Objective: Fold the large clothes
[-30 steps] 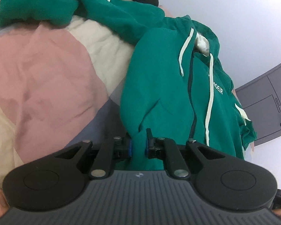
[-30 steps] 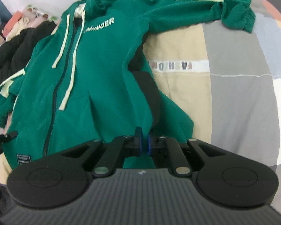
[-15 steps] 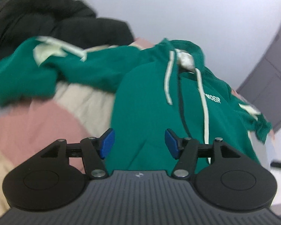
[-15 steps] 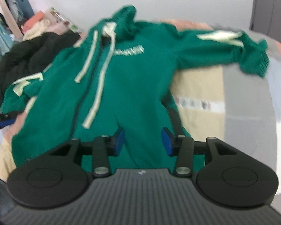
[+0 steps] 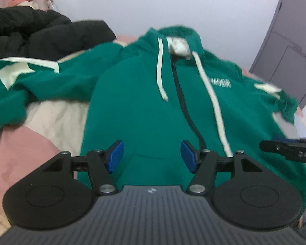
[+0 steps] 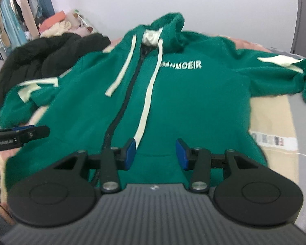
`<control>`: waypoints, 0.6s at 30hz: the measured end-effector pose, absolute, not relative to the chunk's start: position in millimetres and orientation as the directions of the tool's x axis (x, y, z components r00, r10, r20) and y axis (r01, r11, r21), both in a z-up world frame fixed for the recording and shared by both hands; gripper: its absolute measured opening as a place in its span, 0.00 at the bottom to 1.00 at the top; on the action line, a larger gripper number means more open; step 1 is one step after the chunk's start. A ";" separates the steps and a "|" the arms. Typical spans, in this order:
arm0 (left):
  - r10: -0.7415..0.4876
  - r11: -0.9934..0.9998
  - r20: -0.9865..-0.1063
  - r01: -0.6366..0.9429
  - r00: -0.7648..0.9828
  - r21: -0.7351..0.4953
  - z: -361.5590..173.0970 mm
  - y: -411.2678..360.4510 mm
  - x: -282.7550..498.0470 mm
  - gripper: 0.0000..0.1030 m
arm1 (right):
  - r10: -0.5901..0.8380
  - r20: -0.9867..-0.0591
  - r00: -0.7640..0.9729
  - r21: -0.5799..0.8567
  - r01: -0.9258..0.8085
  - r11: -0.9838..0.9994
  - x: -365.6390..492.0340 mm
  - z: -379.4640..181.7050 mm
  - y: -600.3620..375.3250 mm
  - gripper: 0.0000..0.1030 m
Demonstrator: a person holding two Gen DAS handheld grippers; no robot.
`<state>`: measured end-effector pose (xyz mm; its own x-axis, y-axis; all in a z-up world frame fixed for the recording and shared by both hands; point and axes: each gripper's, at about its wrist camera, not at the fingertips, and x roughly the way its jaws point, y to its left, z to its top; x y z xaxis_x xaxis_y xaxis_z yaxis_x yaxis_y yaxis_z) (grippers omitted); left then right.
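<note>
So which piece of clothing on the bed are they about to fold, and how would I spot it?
Look at the patchwork bedspread: the garment spread flat across its middle, front up, is the green zip hoodie. Unlike the crumpled black jacket heaped beside it, it has pale drawstrings, white chest lettering and pale sleeve stripes.

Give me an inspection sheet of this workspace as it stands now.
Surface: bed with a patchwork cover in pink, cream and grey.
Job's things: green zip hoodie lying front up, zipped, both sleeves spread out, unfolded.
Clutter: black jacket heaped beside the hoodie's sleeve.
Grippers: left gripper open, nothing between its pads; right gripper open, nothing between its pads; both hover over the hoodie's hem.
Cables: nothing seen.
Surroundings: white wall, grey wardrobe, hanging clothes at far left.
</note>
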<state>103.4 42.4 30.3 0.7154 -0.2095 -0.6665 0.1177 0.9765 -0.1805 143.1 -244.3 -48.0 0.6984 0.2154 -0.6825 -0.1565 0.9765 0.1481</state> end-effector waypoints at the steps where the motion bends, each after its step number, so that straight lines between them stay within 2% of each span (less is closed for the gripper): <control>1: -0.206 0.978 -0.678 0.121 0.706 -0.171 24.1 40.8 106.2 0.65 | 0.207 -0.688 0.695 0.138 -0.155 0.978 147.2 -54.9 -242.2 0.45; 5: -0.206 0.978 -0.723 0.114 0.659 -0.174 1.8 37.4 115.4 0.68 | 0.180 -0.734 0.655 0.134 -0.120 0.984 162.9 -90.3 -242.4 0.44; 9: -0.191 0.981 -0.751 0.108 0.632 -0.159 -12.3 34.3 120.3 0.70 | 0.213 -0.756 0.619 0.214 -0.075 0.974 170.0 -111.2 -254.6 0.44; 13: -0.186 0.982 -0.745 0.115 0.640 -0.147 -12.6 31.6 118.4 0.72 | 0.249 -0.712 0.656 0.300 -0.037 0.953 170.0 -99.6 -270.4 0.44; 18: -0.189 0.981 -0.732 0.096 0.654 -0.167 -9.4 32.8 116.1 0.72 | 0.253 -0.611 0.750 0.434 0.050 0.899 177.8 -78.3 -312.1 0.44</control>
<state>116.1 32.8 -9.4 0.6542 -0.1887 -0.7324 0.0960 0.9813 -0.1670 177.8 -312.1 -78.3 0.7500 0.2532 -0.6111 0.0500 0.8995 0.4341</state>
